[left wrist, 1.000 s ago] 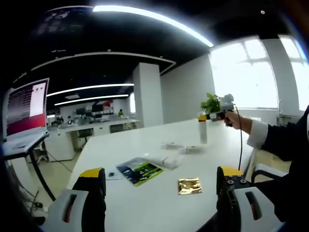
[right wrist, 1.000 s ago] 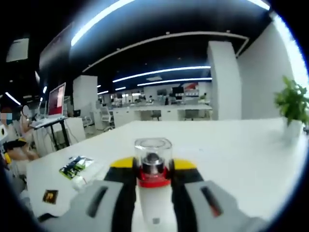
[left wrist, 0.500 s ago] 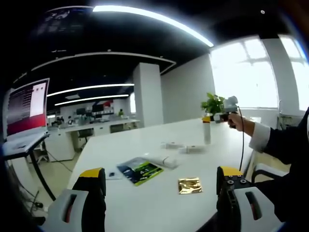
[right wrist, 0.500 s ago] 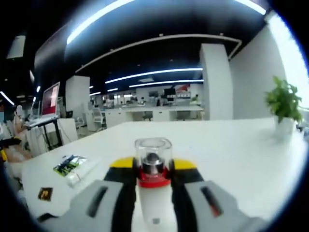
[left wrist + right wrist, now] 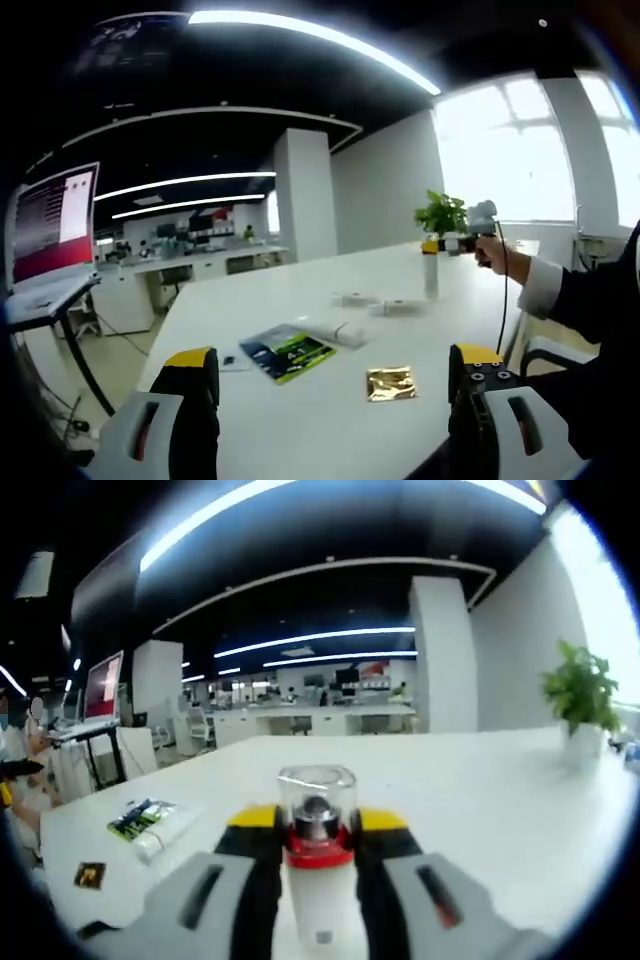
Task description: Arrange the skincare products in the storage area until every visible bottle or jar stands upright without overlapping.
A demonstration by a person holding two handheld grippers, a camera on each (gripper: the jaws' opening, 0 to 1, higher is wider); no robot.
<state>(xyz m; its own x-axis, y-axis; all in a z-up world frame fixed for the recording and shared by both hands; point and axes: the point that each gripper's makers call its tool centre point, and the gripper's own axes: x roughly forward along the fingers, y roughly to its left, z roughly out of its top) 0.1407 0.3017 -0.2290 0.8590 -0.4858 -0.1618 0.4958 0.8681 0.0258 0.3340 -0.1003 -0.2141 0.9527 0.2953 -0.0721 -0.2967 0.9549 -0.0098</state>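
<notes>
My right gripper is shut on a white pump bottle with a red collar and a clear cap, held upright between the yellow-tipped jaws. In the left gripper view that same right gripper hangs at the far end of the white table, held by a hand, with the white bottle hanging below it. My left gripper stands open near the table's front edge, nothing between its jaws. A white tube and two small white products lie flat mid-table.
A green and black leaflet and a gold sachet lie near the front. A potted plant stands at the table's far corner. The leaflet and sachet sit at left. A person's dark sleeve crosses the right.
The right gripper with the bottle has drifted a little farther right, toward the plant. The left gripper has stayed still and open.
</notes>
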